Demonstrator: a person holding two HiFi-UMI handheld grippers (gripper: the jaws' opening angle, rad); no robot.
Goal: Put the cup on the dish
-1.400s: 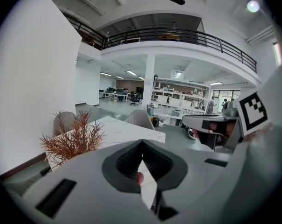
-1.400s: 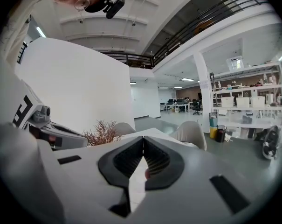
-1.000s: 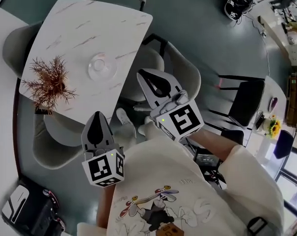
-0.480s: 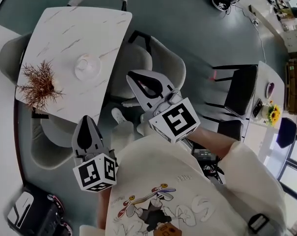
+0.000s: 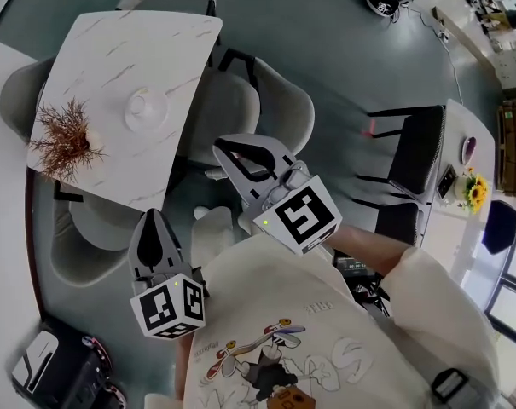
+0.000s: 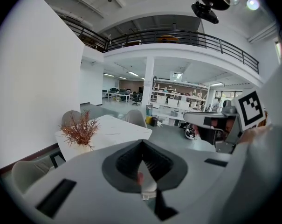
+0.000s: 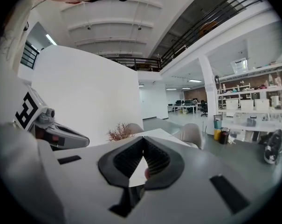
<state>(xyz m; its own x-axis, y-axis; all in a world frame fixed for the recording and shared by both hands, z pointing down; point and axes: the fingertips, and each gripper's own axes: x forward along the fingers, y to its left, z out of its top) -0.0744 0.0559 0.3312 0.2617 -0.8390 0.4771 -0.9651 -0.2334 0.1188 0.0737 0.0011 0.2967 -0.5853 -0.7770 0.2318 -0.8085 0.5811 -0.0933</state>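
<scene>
Head view: left gripper (image 5: 153, 220) and right gripper (image 5: 226, 149), lower centre, both clenched on nothing. The dish (image 5: 147, 107) sits on the marble table (image 5: 104, 49), upper left; cup too small to tell.

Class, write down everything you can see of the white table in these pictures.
The table has a square white top with rounded corners and faint grey veins, like marble. It stands level on a grey floor, with pale chairs round it. A dried reddish plant stands at its left corner in the head view, and a pale round dish lies near its middle.
</scene>
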